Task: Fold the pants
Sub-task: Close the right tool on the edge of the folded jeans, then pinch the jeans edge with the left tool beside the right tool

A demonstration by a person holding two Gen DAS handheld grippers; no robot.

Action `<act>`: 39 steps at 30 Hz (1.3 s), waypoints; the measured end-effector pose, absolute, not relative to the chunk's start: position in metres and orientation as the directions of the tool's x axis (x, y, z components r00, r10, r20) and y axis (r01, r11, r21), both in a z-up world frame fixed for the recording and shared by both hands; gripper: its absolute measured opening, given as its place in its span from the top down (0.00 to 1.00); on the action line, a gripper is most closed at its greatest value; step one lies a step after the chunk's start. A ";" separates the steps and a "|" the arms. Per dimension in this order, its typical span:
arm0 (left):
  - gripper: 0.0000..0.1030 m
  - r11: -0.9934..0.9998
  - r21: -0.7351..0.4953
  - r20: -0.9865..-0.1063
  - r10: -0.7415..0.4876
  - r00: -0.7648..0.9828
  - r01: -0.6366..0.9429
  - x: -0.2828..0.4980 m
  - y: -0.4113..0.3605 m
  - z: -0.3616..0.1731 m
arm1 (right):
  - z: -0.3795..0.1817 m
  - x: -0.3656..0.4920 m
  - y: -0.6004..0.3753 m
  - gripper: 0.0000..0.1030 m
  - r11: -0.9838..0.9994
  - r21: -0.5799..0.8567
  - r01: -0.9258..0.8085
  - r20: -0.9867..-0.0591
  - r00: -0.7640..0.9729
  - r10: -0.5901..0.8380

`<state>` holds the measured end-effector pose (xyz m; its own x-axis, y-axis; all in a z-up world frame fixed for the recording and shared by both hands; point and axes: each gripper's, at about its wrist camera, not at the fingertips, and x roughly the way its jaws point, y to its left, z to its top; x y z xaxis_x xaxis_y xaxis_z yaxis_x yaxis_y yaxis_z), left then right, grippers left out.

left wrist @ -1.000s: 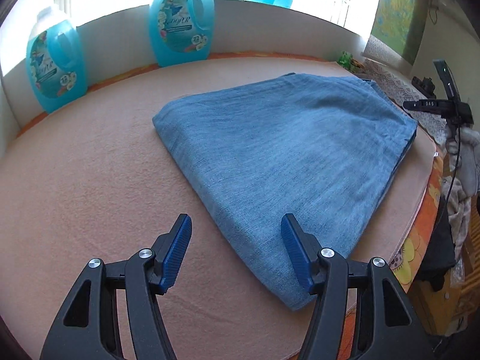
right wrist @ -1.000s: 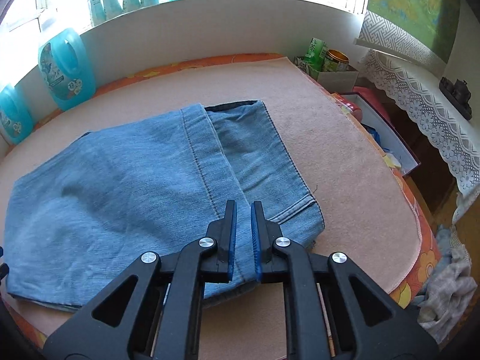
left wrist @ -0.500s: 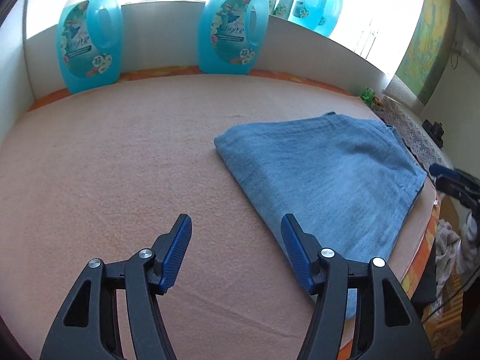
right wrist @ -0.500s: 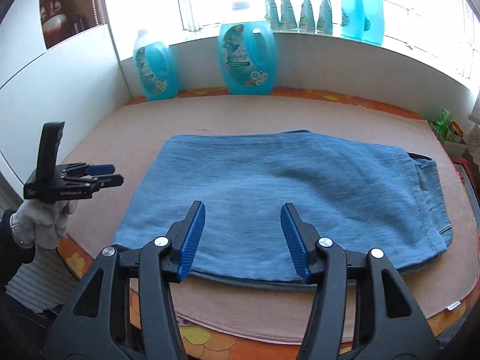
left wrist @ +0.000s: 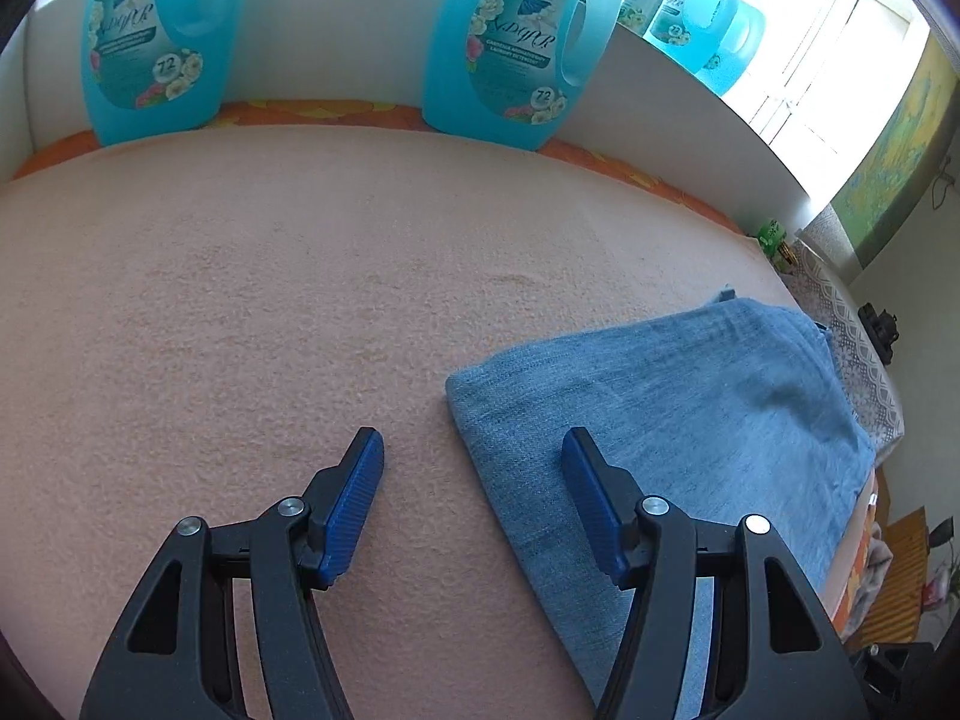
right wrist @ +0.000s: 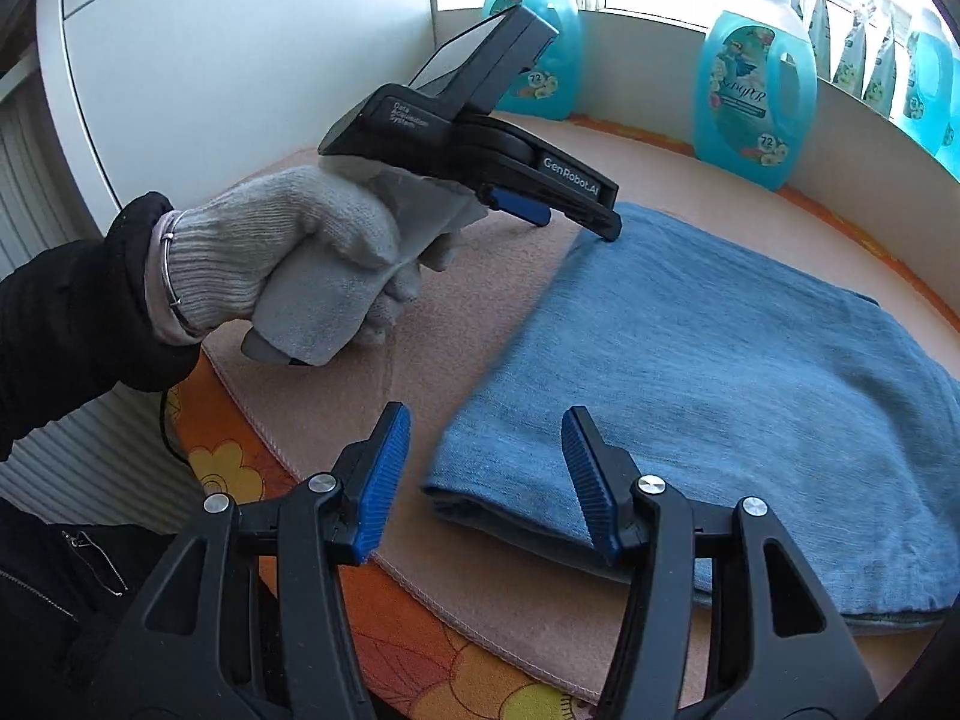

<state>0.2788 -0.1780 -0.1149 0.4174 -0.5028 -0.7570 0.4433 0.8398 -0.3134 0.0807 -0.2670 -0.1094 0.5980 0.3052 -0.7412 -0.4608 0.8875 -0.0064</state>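
While the left gripper [left wrist: 474, 468] gapes over folded pants [left wrist: 690, 420], only right gripper [right wrist: 489, 462], spread, shows gloved hand [right wrist: 300, 258]

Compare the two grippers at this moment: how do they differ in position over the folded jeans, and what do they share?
The left gripper straddles the far corner of the folded jeans; the right gripper straddles the near corner. The left appears in the right's view, held by a gloved hand; the right is absent from the left's. Both are open, gripping nothing.
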 end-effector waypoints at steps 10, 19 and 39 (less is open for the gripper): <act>0.51 0.836 -0.301 -0.747 -0.505 0.433 0.458 0.290 -0.175 -0.117 | -0.136 0.071 -0.248 0.46 0.884 -0.179 -0.431 -0.777 0.614 0.142; 0.50 0.803 -0.394 -0.741 -0.566 0.362 0.447 0.293 -0.175 -0.115 | -0.134 0.059 -0.237 0.77 0.882 -0.275 -0.383 -0.752 0.657 0.051; 0.45 0.747 -0.617 -0.687 -0.665 0.294 0.248 0.298 -0.176 -0.121 | -0.091 0.052 -0.284 0.88 0.957 -0.058 -0.284 -0.639 0.747 0.183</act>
